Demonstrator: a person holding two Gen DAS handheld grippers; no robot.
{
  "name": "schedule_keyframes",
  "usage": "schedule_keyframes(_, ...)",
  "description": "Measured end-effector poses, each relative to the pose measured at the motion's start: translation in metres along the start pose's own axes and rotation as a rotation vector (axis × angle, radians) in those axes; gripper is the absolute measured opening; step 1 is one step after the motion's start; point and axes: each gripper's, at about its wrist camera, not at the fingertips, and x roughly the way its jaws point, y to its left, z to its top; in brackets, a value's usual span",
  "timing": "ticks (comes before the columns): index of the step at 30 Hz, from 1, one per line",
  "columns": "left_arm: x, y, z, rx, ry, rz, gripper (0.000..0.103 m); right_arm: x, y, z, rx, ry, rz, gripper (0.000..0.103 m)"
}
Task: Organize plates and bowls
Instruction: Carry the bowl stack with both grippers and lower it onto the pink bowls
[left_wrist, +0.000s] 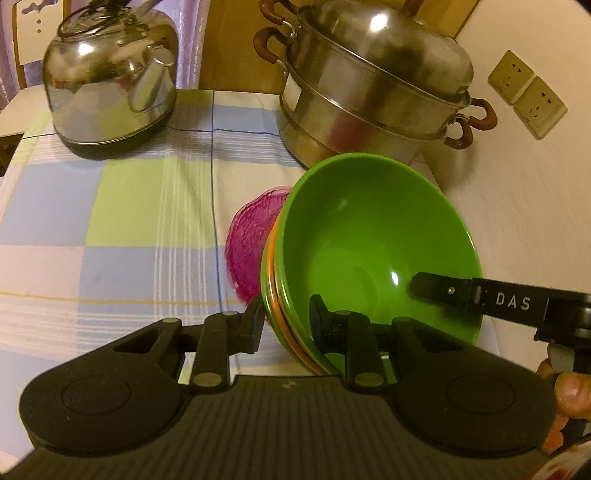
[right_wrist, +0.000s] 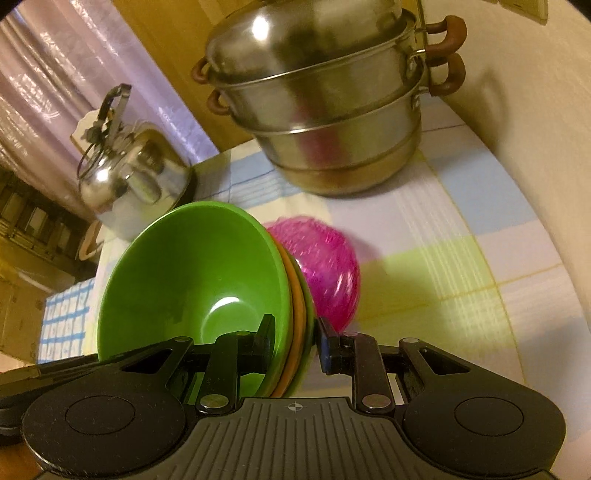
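Both hand-held grippers, left (left_wrist: 286, 319) and right (right_wrist: 295, 341), are clamping opposite rims of the stacked bowls (left_wrist: 369, 243) above the desk (left_wrist: 110, 221); "DAS" (left_wrist: 512, 302) is showing on the right one's finger.

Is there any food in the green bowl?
Empty: the green bowl shows only its bare, shiny inside in both views.

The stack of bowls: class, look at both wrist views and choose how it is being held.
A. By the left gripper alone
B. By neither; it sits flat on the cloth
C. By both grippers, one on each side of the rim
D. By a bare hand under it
C: the left gripper and right gripper each pinch the rim of the stack of bowls, which is tilted.
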Motion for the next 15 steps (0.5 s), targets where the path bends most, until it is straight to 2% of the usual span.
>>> schedule_keyframes(6, 0.023, -0.001, 0.018, 0.001, 0.01, 0.013, 0.023, 0.021, -0.009, 0.023, 0.004, 0.002, -0.002, 0.024)
schedule_keyframes(15, 0.051, 0.0, 0.038, 0.011, 0.024, 0.043, 0.023, 0.053, -0.019, 0.04, 0.026, 0.011, 0.003, 0.023)
